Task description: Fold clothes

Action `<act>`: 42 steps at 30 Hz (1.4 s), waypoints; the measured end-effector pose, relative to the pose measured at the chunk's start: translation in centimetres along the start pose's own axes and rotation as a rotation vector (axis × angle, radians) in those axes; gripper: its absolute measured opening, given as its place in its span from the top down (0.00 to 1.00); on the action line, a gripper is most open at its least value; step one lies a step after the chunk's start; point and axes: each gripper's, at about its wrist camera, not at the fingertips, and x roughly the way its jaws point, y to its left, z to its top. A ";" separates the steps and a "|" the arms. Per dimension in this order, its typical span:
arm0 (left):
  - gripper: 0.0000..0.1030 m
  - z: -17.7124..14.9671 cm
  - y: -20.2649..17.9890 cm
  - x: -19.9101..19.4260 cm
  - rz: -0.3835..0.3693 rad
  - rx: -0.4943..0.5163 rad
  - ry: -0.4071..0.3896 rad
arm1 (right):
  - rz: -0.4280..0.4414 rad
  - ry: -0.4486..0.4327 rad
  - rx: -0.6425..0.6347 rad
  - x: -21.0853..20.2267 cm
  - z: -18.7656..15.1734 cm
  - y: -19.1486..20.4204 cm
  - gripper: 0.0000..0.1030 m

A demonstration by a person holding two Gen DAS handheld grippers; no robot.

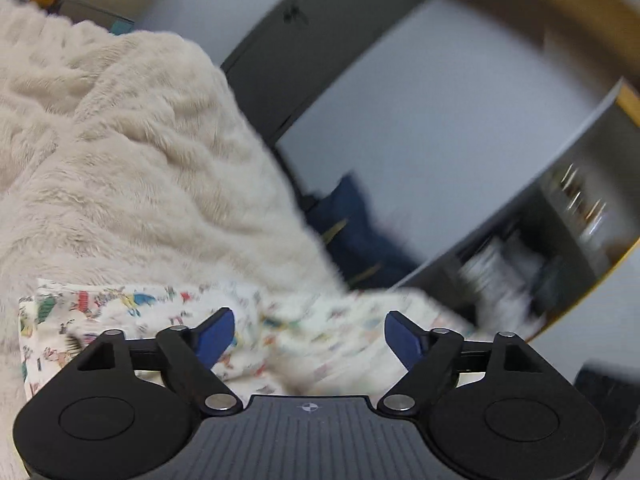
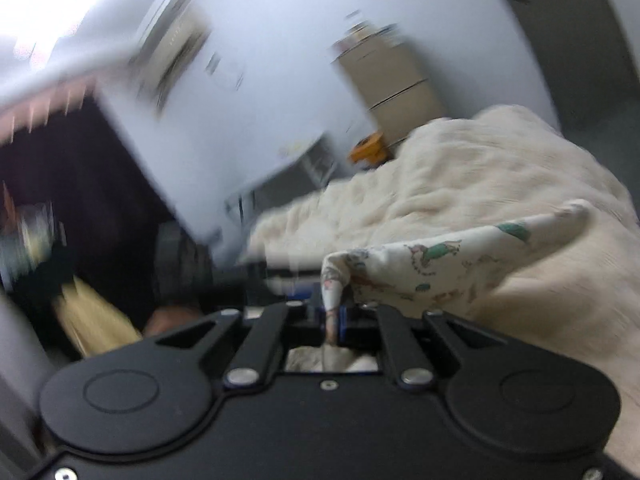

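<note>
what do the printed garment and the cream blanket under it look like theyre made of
Printed garment: thin woven fabric, probably cotton, matte; it creases sharply and hangs limp where the right gripper pinches it.
Cream blanket: plush fleece or faux fur, judging by its long fuzzy pile and soft ridges.

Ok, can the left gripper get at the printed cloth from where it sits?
Probably yes. The left gripper has its jaws open right above the printed cloth, nothing lying between them; the right gripper holds another part.
</note>
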 end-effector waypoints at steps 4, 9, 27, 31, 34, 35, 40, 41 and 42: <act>0.21 -0.6 1.3 -0.5 0.015 0.010 0.039 | -0.019 0.195 -0.368 5.1 -5.6 8.1 0.62; 0.20 -2.0 1.9 1.1 0.049 0.068 0.111 | 0.068 0.202 -0.371 1.7 -7.4 6.0 0.55; 0.19 -10.9 -7.7 2.6 0.288 1.040 0.256 | 0.018 0.166 -0.188 -1.7 -8.7 -4.5 0.41; 0.35 -11.2 -8.1 4.3 0.358 1.064 0.216 | 0.024 0.163 -0.178 -2.0 -8.7 -4.6 0.41; 0.76 -9.7 -7.6 4.6 0.316 0.959 0.188 | 0.030 0.161 -0.185 -1.9 -8.7 -4.3 0.41; 0.96 -9.0 -7.3 4.5 0.306 0.917 0.173 | 0.034 0.161 -0.189 -1.9 -8.8 -4.1 0.41; 0.99 -4.3 -4.8 1.5 0.274 0.634 0.036 | 0.052 0.158 -0.211 -1.8 -8.8 -3.3 0.40; 0.99 -2.8 -3.8 0.4 0.247 0.542 -0.008 | 0.056 0.158 -0.215 -1.7 -8.8 -3.2 0.40; 0.99 -1.6 -3.0 -0.5 0.225 0.464 -0.044 | 0.060 0.157 -0.219 -1.7 -8.8 -3.0 0.40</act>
